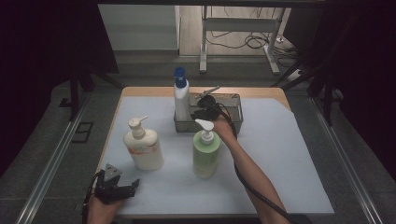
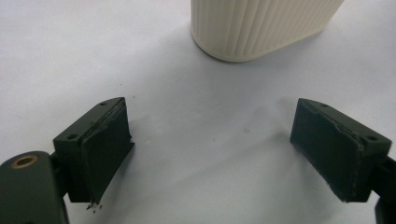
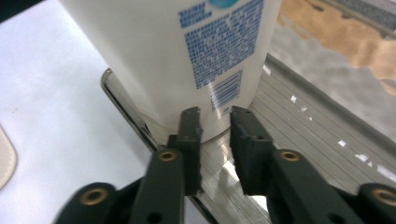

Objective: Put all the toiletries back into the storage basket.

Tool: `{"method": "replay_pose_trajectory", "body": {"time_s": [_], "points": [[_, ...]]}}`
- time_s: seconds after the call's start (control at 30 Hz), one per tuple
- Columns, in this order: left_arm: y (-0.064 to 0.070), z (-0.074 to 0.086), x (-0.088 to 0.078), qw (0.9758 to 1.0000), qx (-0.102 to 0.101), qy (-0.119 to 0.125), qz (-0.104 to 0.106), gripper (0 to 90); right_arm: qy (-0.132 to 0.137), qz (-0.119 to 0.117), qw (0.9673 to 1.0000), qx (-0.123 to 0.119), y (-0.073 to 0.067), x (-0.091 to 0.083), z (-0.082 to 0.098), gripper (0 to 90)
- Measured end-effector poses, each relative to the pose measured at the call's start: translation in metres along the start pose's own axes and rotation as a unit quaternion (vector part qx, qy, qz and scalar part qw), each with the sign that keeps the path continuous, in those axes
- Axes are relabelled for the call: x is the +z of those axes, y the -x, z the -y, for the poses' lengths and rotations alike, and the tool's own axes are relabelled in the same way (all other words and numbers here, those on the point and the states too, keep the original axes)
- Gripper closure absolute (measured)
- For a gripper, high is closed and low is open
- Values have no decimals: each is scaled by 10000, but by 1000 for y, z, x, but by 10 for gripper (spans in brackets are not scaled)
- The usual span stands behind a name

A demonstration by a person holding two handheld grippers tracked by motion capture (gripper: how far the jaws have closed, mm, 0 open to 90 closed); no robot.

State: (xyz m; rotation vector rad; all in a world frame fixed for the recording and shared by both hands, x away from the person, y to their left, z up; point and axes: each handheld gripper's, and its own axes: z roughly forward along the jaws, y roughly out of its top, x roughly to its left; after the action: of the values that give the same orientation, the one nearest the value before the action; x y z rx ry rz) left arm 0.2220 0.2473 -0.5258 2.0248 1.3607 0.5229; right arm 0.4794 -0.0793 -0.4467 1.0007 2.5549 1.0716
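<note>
Two grippers: our right gripper (image 3: 215, 122), slightly parted and holding nothing, faces the white bottle (image 3: 187, 51) in the basket (image 1: 236, 105). Our left gripper (image 2: 210, 144) rests released on the surface (image 1: 280, 158).

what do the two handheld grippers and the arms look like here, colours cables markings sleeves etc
Both are black two-jaw tools. The left gripper carries a grey three-cornered plate on top; its jaws are blocky with flat, worn pads and a brass-coloured pivot ring. The right gripper has slimmer black jaws with brass-ringed pivots, and a black cable trails along the forearm. The forearms are bare, no sleeves.
</note>
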Motion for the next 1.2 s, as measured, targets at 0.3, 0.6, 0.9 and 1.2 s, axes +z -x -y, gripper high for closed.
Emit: {"method": "replay_pose_trajectory", "body": {"time_s": [0.3, 0.6, 0.9, 1.2], "points": [[0, 0, 0, 10000, -1, 3, 1, 118, 108, -63, 9998, -171, -4, -18, 1, 472], [0, 0, 0, 10000, -1, 18, -6, 118, 230, -93, 9992, -325, -10, -35, 5, 303], [0, 0, 0, 10000, 0, 21, -7, 118, 293, -27, 9987, -412, -10, -50, 13, 212], [0, 0, 0, 10000, 3, 20, -10, 118, 238, -71, 9983, -536, -6, -66, 22, 144]]}}
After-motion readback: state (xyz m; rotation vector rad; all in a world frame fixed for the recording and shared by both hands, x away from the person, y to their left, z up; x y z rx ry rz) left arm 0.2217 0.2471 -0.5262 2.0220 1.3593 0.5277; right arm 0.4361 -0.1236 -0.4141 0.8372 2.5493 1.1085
